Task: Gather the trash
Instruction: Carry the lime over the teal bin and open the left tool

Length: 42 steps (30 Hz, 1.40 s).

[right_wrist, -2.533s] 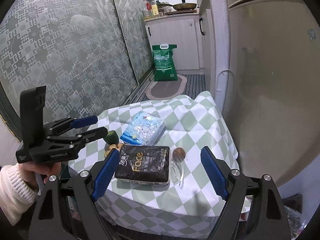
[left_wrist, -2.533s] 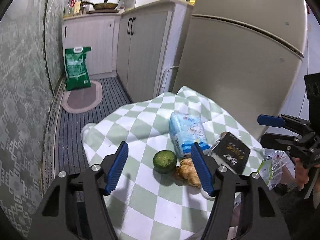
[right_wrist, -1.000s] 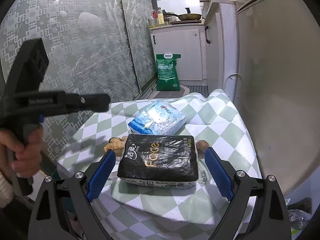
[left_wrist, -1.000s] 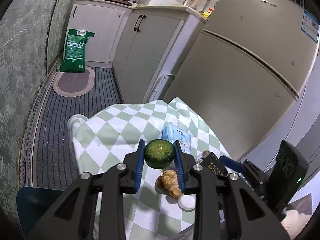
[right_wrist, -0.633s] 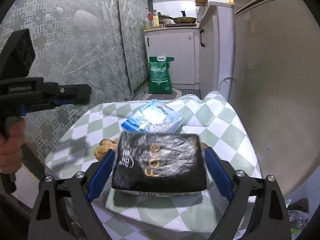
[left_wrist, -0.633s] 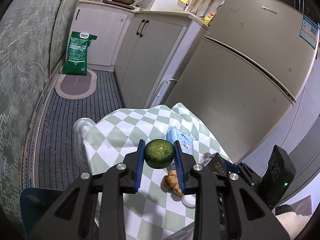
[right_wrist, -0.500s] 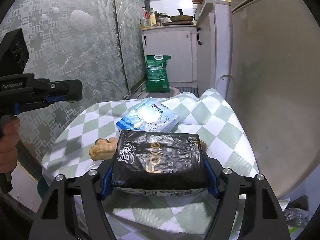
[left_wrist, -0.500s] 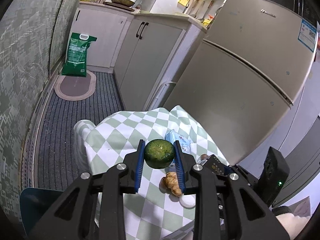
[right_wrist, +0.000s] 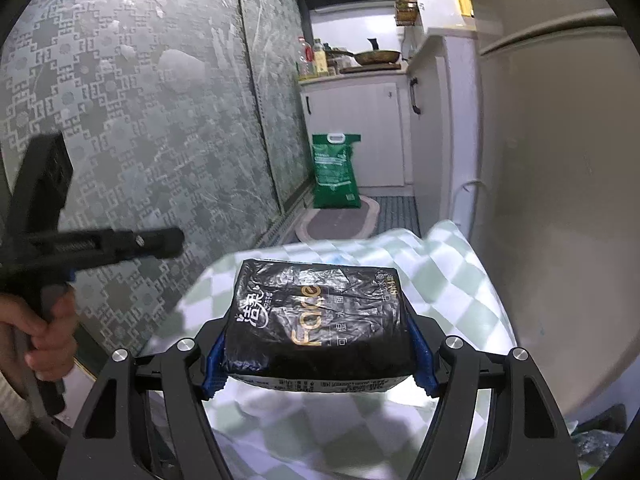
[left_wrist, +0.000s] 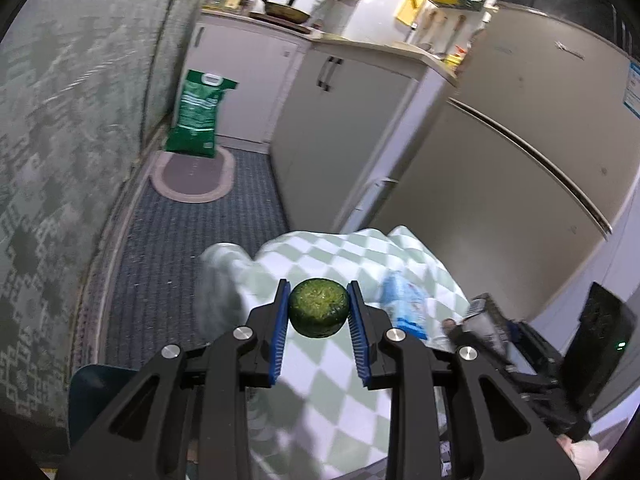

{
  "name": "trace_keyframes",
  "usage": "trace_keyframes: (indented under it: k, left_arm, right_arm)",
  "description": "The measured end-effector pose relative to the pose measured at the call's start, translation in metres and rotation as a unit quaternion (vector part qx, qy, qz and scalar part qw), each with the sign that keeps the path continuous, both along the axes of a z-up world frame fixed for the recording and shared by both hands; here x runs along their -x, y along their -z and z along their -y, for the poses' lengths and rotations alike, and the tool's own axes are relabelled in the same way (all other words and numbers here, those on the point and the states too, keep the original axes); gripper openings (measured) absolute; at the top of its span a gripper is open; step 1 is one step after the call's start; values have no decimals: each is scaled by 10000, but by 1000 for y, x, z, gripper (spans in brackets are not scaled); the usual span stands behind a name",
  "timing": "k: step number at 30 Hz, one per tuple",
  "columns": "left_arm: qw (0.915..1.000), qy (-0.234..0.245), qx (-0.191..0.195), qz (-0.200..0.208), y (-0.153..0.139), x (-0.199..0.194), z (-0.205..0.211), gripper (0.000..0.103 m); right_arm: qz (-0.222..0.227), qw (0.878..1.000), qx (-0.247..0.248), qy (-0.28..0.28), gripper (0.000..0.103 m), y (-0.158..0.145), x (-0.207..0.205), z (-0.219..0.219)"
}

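Note:
My left gripper (left_wrist: pixel 318 312) is shut on a round green fruit (left_wrist: pixel 318 308) and holds it in the air above the green-and-white checked tablecloth (left_wrist: pixel 320 364). My right gripper (right_wrist: pixel 318 352) is shut on a black tissue pack (right_wrist: pixel 318 320) with gold lettering, lifted off the same cloth (right_wrist: pixel 452 280). The black pack also shows at the right of the left wrist view (left_wrist: pixel 486 326). A blue-and-white packet (left_wrist: pixel 404 300) lies on the cloth. The left gripper's body shows at the left of the right wrist view (right_wrist: pixel 100 244).
A tall beige fridge (left_wrist: pixel 520 184) stands right beside the table. White cabinets (left_wrist: pixel 332 104) and a green sack (left_wrist: pixel 198 120) stand behind, with an oval mat (left_wrist: pixel 192 176) on the floor. A patterned glass wall (right_wrist: pixel 140 140) runs along the left. A dark bin edge (left_wrist: pixel 100 392) shows lower left.
My left gripper closed on the green fruit and lifted it. My right gripper closed on the black pack and raised it off the cloth. Both views now tilt upward.

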State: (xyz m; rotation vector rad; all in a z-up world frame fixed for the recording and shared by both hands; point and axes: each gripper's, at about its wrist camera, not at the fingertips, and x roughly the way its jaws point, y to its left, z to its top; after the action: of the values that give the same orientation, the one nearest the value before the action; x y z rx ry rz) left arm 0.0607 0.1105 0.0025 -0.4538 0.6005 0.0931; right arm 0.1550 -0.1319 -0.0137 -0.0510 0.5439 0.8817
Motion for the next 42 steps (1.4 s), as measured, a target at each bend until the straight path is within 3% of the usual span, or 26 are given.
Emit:
trace_keyframes:
  k: [9, 21, 32, 42]
  left_arm:
    - [9972, -702, -172, -179, 3, 30, -34, 30]
    - [9903, -1203, -384, -575, 17, 68, -72, 30]
    - [9832, -1097, -471, -1381, 55, 84, -86, 30]
    - [9666, -556, -616, -2426, 115, 82, -78, 30]
  right_arm:
    - [-89, 9985, -314, -447, 72, -24, 13, -32]
    - [-89, 9919, -107, -1262, 73, -37, 53, -96]
    - [-369, 9831, 299, -1768, 73, -27, 70, -142]
    - [-586, 9733, 809, -2067, 73, -16, 79, -175]
